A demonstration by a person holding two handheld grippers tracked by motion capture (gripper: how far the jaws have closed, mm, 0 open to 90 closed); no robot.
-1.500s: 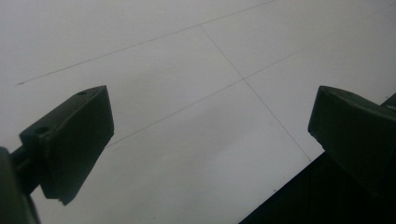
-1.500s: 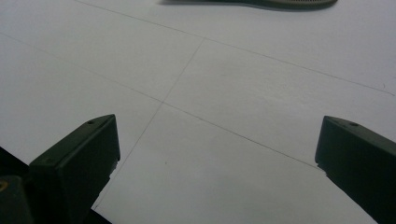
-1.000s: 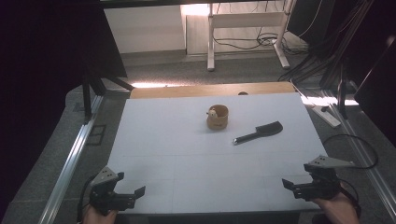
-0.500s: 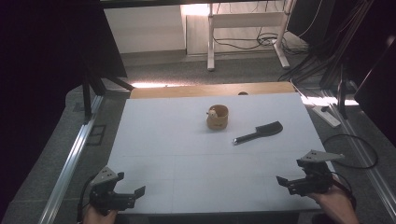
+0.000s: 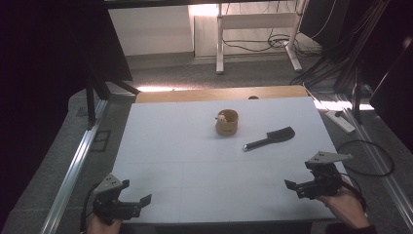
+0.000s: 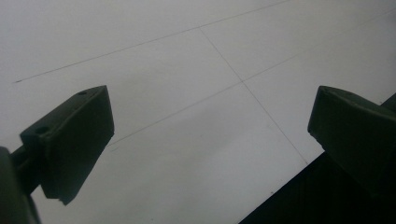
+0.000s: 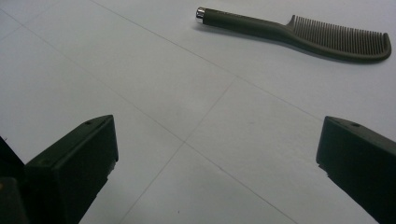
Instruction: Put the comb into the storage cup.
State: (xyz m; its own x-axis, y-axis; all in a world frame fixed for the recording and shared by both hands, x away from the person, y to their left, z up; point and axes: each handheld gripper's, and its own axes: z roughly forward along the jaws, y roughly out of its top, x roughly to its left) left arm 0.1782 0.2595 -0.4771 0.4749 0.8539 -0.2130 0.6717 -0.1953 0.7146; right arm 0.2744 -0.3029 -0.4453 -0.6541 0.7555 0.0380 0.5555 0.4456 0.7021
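A black comb with a handle lies on the white table, right of centre. In the right gripper view the comb lies ahead at the top, its teeth to the right. A small brown cup with something pale inside stands just behind and left of the comb. My right gripper is held low over the near right of the table, short of the comb, open and empty. At the near left corner my left gripper is open over bare table.
A wooden strip runs along the table's far edge. On the floor to the right lie a power strip and a looping cable. A metal rail runs along the left side.
My right gripper has shifted a little to the left and forward over the table. The left gripper, the comb and the cup have stayed put.
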